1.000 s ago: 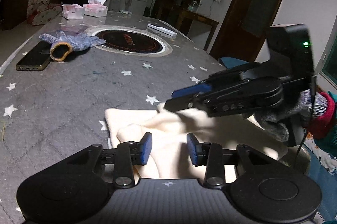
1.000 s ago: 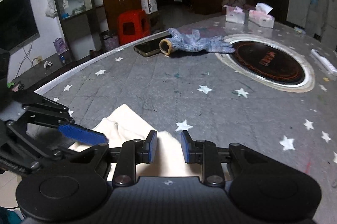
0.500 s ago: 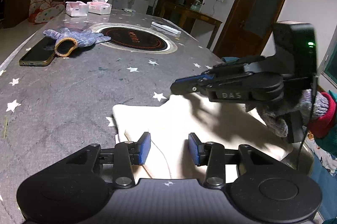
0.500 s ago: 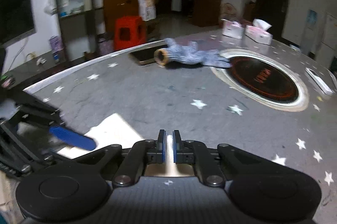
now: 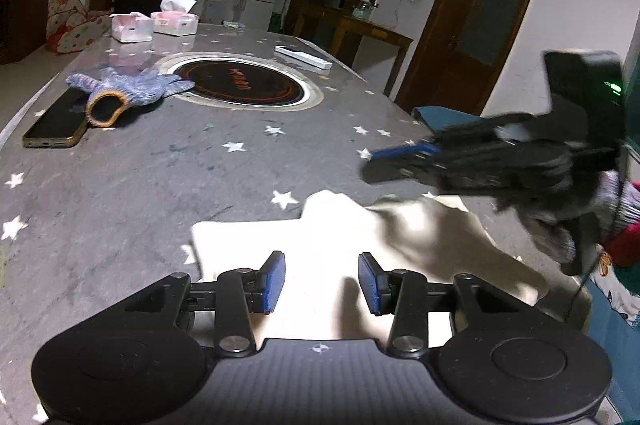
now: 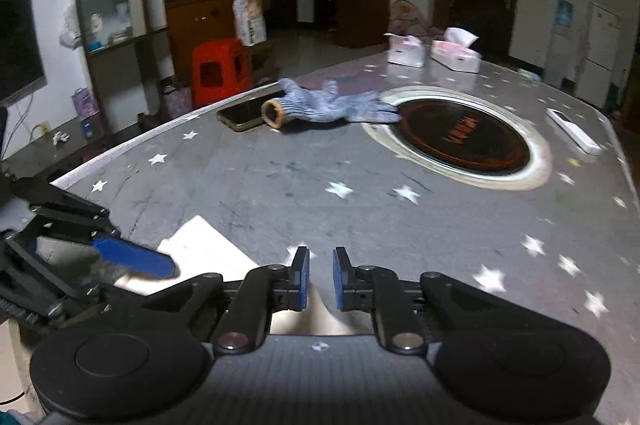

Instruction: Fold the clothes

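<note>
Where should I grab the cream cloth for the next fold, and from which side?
Take the cream cloth at its far-left corner. That corner lies flat, square and free on the grey star-print table. Come in low from the left and probably slide one finger under the edge. The cloth's right side is rumpled and shadowed, so its edge is harder to find.

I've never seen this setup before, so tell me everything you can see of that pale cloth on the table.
The cream cloth looks like soft, plain fabric, lying partly folded in loose layers at the near edge of the star-patterned table. One corner points away toward the table's middle. The left gripper hovers over it, jaws apart, not pinching it. Its right part is blurred and shadowed.
</note>
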`<state>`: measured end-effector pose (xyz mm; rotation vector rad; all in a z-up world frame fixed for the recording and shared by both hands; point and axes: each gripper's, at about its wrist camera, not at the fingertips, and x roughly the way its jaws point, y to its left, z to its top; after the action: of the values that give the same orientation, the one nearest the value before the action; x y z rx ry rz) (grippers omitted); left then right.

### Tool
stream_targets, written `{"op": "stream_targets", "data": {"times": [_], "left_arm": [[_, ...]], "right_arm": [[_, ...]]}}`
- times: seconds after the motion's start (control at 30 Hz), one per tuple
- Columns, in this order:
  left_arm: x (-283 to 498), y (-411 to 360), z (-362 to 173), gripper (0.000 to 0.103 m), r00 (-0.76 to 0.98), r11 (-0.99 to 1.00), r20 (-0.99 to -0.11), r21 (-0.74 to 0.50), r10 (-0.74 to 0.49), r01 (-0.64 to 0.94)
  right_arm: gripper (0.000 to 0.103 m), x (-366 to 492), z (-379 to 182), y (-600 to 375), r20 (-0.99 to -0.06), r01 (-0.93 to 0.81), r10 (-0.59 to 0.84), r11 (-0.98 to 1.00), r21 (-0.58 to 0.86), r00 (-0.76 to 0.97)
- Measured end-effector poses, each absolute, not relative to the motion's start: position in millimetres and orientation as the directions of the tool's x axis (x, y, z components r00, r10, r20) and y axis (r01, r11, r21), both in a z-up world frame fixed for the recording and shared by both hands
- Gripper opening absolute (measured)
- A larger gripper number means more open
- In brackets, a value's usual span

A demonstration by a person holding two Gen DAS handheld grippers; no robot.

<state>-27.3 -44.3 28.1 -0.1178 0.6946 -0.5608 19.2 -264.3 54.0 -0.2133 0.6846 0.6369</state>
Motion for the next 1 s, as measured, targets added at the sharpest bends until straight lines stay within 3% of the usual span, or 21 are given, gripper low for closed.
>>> {"op": "stream_targets", "data": {"times": [0.4,0.67,1.0], "left_arm": [[-4,-60,15,0.043,0.596,0.847,-0.609,-0.291,-0.523,0.446],[-5,-63,19,0.044,0.608,0.858,-0.615,-0.268,-0.502,0.438],[-12,-61,25,0.045,0.626,0.865,-0.607,-0.247,-0.490,0.437]], "right_arm": [[0.012,-5,20,-332,-0.684,-0.439,0.391,0.891,0.115,0.615],[0.012,-9,33,-343,-0.623,-0.427,0.418,0.892,0.146,0.661],[0.016,-1,28,-340,-0.642,-0.426,0.404,0.895,0.130,0.652]]}}
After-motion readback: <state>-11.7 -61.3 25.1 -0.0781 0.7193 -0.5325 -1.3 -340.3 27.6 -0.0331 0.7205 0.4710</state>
